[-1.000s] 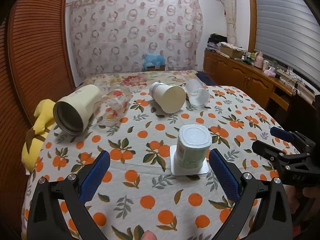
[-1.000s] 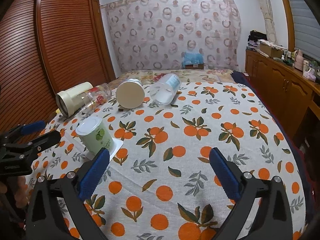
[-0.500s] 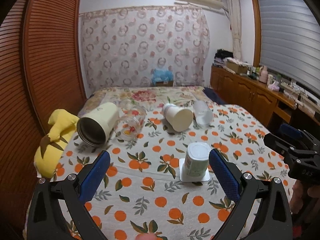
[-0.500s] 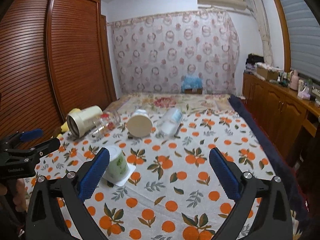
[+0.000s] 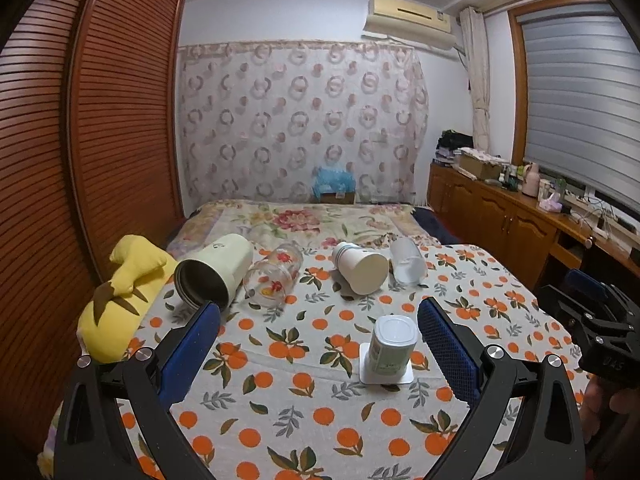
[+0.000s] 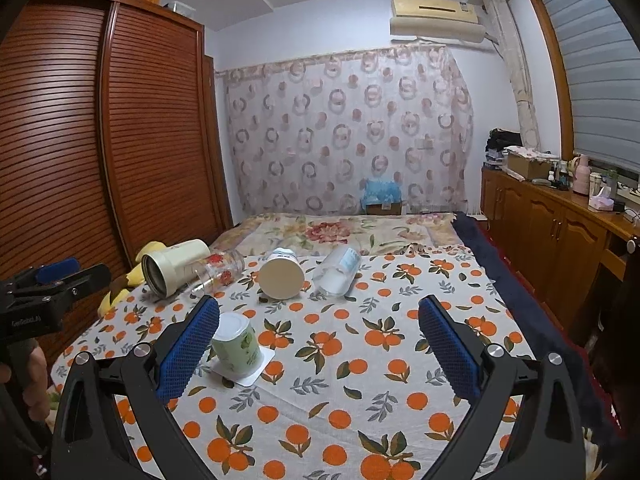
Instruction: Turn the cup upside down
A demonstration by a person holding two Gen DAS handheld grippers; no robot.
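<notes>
Bed (image 5: 280,432) under an orange-print cloth carries everything; both wrist views now sit higher and further back from it than a second ago, with more ceiling and the air conditioner (image 5: 412,20) in frame, so both claws have withdrawn. Left claw (image 5: 320,344) spread wide, nothing between its blue pads; right claw (image 6: 320,344) likewise released and empty. Judgement: retreat with open jaws reads as the flip already done, at least for the near cup; nothing is in hand. Along the far side four vessels lie on their sides: cream tumbler (image 5: 216,272) with its dark mouth toward the camera, printed glass (image 5: 272,276) touching it, white paper cup (image 5: 360,266) showing its base, clear plastic cup (image 5: 407,266) just beside that. Yellow plush toy (image 5: 116,300) at the bed's left edge. Task item: green-and-white yogurt cup (image 5: 391,343) stands upside down near the front middle of the bed, between the left claw's pads in view but apart from both, flat white base up, its square rim flange flat on the cloth. Body tapers slightly toward the base, stands upright, looks stable
</notes>
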